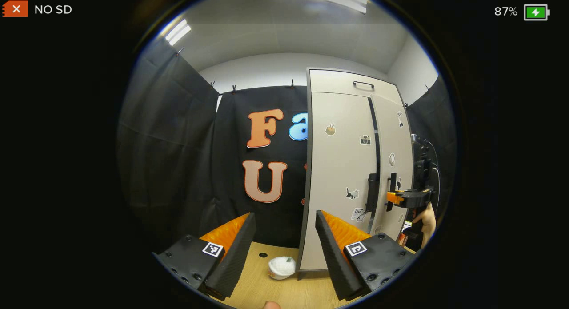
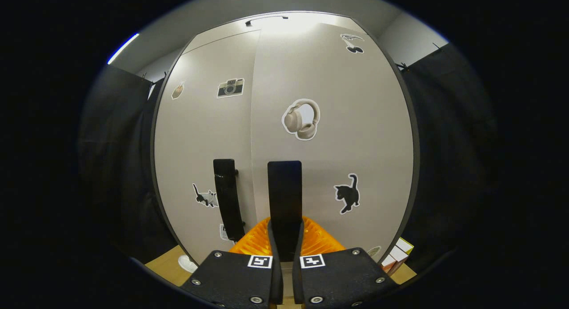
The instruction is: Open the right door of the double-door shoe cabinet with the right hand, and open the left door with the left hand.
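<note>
So the shoe cabinet (image 1: pixel 342 166) stands upright on the wooden table (image 1: pixel 284 295), right of centre in the left gripper view, with black cloth behind it. Both doors are covered in little stickers: a camera, cats, a pair of headphones.

The right tongs (image 2: pixel 285 231) are clamped on the right door's handle (image 2: pixel 284 189), a black vertical bar, both fingers squeezed against its lower end. From the left gripper view you can see the same tongs (image 1: pixel 391 198) off to the side at that handle, with a hand (image 1: pixel 426 222) holding them from below. The right door (image 2: pixel 329 135) looks cracked open a bit: there's a dark gap running down between it and the left door (image 1: pixel 340 175) in the left gripper view.

The left tongs (image 1: pixel 284 238) are wide open, gripping nothing, held well back from the cabinet and pointing more at the cloth than at the doors. The left door's handle (image 2: pixel 227 198) is untouched.

There's a small white bowl (image 1: pixel 282 267) on the table just by the cabinet's front left corner, and a few small boxes (image 2: pixel 398 255) by its right side.
</note>
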`<state>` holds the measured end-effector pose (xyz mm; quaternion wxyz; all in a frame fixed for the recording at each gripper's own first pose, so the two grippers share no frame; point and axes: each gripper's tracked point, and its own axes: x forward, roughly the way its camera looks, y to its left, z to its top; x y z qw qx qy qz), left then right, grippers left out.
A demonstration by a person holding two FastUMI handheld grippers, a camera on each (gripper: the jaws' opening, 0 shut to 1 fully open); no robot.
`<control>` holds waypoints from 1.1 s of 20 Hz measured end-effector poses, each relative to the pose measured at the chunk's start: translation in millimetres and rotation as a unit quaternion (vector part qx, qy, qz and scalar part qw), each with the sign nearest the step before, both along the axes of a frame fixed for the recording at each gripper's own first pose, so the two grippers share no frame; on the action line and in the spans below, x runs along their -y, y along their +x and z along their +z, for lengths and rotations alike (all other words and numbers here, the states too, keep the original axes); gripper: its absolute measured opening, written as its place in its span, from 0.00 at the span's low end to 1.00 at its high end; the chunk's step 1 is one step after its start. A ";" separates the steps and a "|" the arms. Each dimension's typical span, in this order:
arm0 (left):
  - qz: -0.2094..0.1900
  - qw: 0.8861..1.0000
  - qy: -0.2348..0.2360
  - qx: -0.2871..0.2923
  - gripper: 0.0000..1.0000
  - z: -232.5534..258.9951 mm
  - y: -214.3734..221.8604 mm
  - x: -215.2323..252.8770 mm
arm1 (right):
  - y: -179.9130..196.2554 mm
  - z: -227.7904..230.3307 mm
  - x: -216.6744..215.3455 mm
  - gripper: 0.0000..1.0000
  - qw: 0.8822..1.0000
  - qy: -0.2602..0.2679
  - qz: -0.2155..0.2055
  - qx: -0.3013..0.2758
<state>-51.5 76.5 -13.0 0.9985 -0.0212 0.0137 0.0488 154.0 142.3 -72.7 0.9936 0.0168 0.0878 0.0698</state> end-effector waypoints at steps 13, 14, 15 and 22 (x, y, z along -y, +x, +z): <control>-0.011 1.000 -0.004 -0.008 0.82 1.9 -23.8 29.2 | -33.1 10.1 25.0 0.08 1.000 -0.019 0.004 0.011; -0.011 1.000 -0.001 -0.008 0.82 2.5 -25.3 31.1 | -33.3 9.2 25.4 0.05 1.000 -0.020 0.006 0.013; -0.012 1.000 0.001 -0.007 0.82 2.8 -26.7 33.7 | -35.4 10.3 27.3 0.05 1.000 -0.017 0.005 0.013; -0.022 1.000 0.009 0.000 0.82 7.7 -33.7 49.0 | -48.7 13.6 42.9 0.04 0.999 -0.018 -0.009 0.025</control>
